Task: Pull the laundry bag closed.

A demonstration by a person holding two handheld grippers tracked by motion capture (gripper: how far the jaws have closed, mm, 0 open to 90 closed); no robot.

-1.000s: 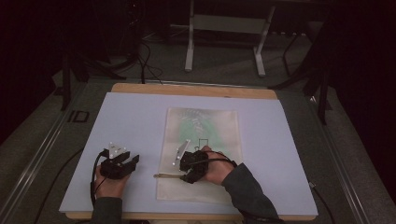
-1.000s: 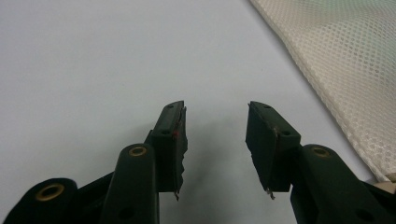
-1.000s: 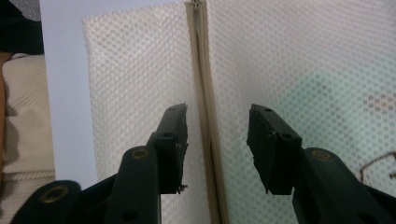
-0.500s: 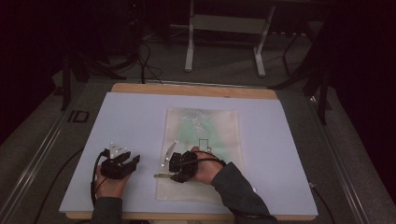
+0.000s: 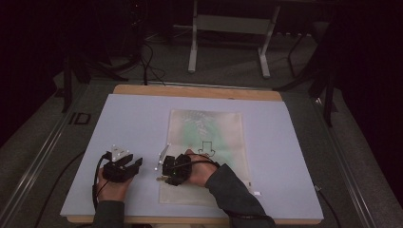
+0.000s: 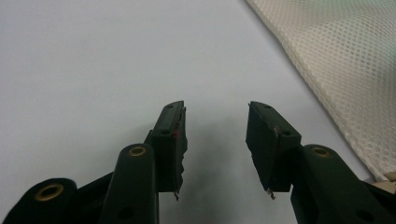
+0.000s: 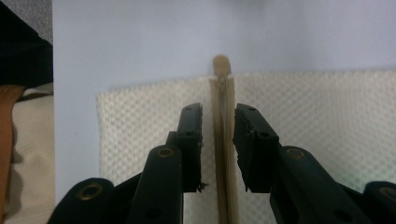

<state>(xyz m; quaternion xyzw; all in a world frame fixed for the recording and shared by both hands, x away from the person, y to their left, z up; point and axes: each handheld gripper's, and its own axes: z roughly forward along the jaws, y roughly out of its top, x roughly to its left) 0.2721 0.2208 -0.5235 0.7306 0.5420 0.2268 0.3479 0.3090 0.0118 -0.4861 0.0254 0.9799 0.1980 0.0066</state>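
Right gripper [image 7: 218, 149] fingers have just been closing, now narrowly parted astride the zipper [image 7: 224, 140] of the mesh bag [image 5: 209, 156]; no firm contact is seen. Zipper pull [image 7: 221, 65] lies just beyond the fingertips. Left gripper [image 6: 215, 144] is held open, empty, over the bench [image 5: 133, 123], bag beside it. Grasp unfinished; zipper not yet worked. No legible writing.

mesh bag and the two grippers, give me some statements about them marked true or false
1. The zipper strip of the mesh bag lies between the right gripper's jaws. True.
2. The right gripper's pads already clamp the zipper. False: a small gap shows on each side.
3. The left gripper holds a bag corner. False: open over bare table, bag beside it.
4. The bag lies flat on the table. True.
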